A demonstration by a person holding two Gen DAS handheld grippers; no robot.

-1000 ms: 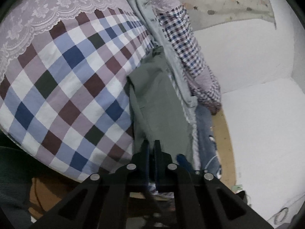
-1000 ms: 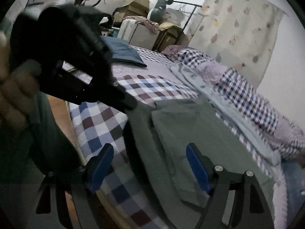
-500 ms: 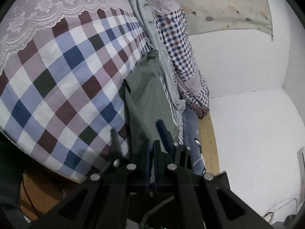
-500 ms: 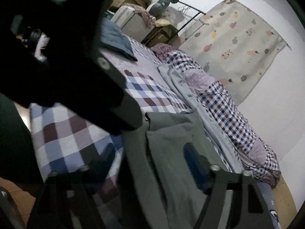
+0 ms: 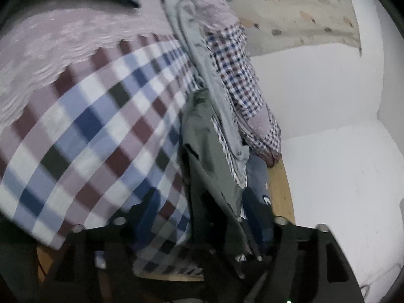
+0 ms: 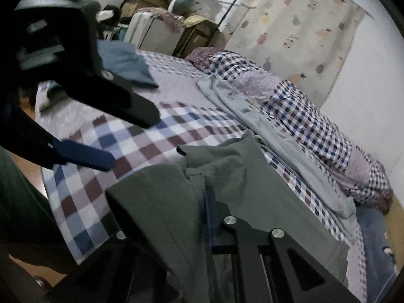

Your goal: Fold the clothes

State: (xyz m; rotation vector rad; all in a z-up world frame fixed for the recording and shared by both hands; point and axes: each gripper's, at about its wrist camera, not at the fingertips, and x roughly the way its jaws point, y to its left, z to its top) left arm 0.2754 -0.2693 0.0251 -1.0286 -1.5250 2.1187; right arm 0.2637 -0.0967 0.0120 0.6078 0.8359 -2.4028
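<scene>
We are pinching the green garment (image 6: 227, 176) in our right gripper (image 6: 205, 217), fingers closed on a fold near its edge. Our left gripper (image 5: 202, 217) is hanging wide open. The soft, limp cloth is lying along the checked bed (image 6: 131, 141).

- The green garment (image 6: 252, 189) drapes over the right gripper (image 6: 205, 217), hiding its fingers
- The checked bedspread (image 5: 83, 126) is motion-blurred in the left wrist view
- The left gripper (image 5: 204, 217) is dark and smeared; the garment's lower end runs behind its frame
</scene>
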